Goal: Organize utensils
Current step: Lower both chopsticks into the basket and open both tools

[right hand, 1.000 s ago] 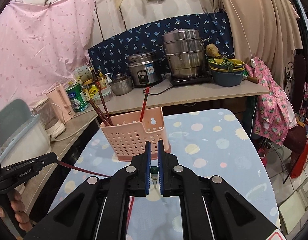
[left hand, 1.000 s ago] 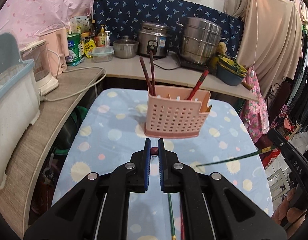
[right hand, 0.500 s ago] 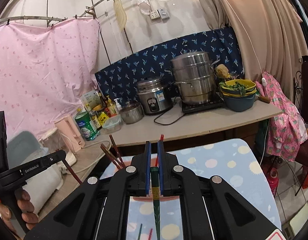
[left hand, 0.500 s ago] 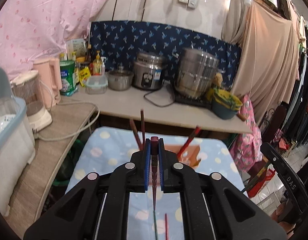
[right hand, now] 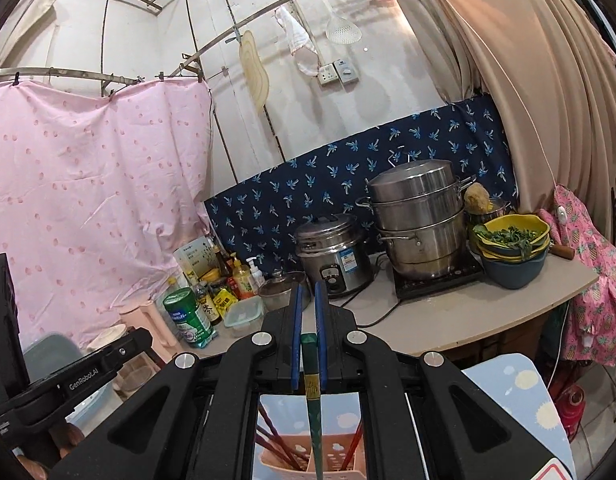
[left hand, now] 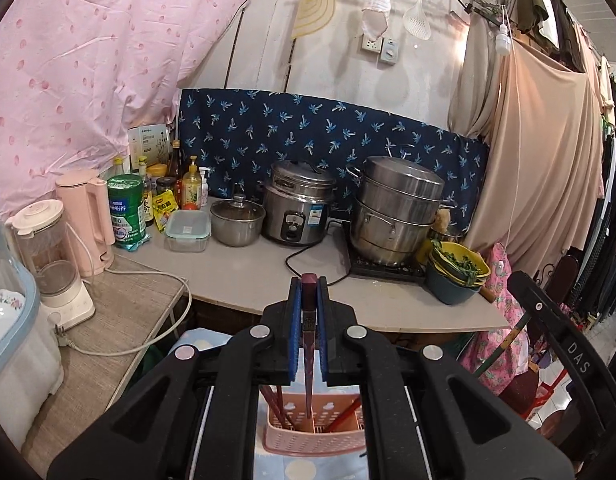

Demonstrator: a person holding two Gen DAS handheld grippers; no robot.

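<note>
My left gripper [left hand: 308, 284] is shut on a dark red chopstick [left hand: 308, 360] that hangs straight down, its tip over the pink perforated utensil basket [left hand: 313, 438] below. My right gripper [right hand: 308, 292] is shut on a green chopstick [right hand: 313, 408], also held upright above the same pink basket [right hand: 331, 460]. Several red chopsticks [right hand: 274, 436] stand in the basket. The basket sits on a blue spotted tablecloth [right hand: 519, 384]. The right gripper's body shows at the right edge of the left wrist view [left hand: 563, 340], and the left gripper's body at the left edge of the right wrist view [right hand: 68, 376].
Behind the table runs a counter [left hand: 244, 272] with a rice cooker [left hand: 298, 210], a steel steamer pot [left hand: 395, 212], a small pot [left hand: 238, 220], bowls of greens [left hand: 457, 276], bottles, a pink kettle [left hand: 88, 220] and a blender [left hand: 54, 260]. Clothes hang at the right.
Both grippers have lifted their chopsticks off the table and turned them upright, and now hold them over the basket, closer above it than half a second ago.
</note>
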